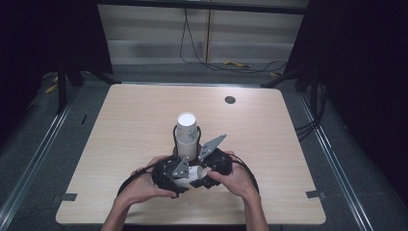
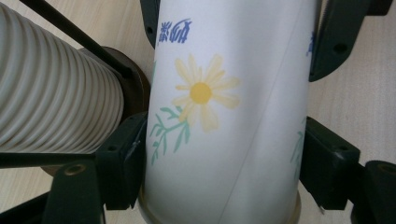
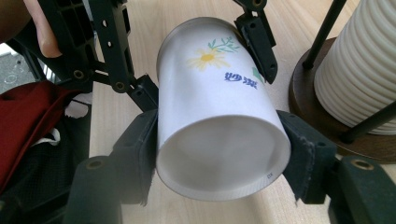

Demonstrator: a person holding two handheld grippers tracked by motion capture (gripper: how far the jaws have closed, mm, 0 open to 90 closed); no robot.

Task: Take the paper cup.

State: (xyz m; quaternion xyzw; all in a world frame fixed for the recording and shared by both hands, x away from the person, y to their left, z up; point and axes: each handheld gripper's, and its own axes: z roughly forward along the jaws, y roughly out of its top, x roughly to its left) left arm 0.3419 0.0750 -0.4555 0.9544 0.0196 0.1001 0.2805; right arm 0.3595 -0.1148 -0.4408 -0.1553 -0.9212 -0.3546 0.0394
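Note:
A white paper cup [image 1: 192, 174] printed with a yellow daisy lies on its side above the table's near middle, between both grippers. In the right gripper view the cup's [image 3: 219, 93] closed base faces the camera, and my right gripper [image 3: 219, 158] is shut on that end with a pad pressed against each side. My left gripper [image 3: 205, 77] straddles the far end. In the left gripper view the left gripper [image 2: 224, 158] has both pads against the cup's [image 2: 224, 93] sides. A hand holds each of the two grippers [image 1: 190, 179], and they nearly touch.
A tall stack of ribbed white cups [image 1: 186, 134] stands just beyond the grippers, in a black wire holder on a round brown base [image 3: 308, 102]. The wooden table [image 1: 134, 125] has a dark round grommet [image 1: 230, 100] at the back. Red cloth [image 3: 28, 121] lies by the near edge.

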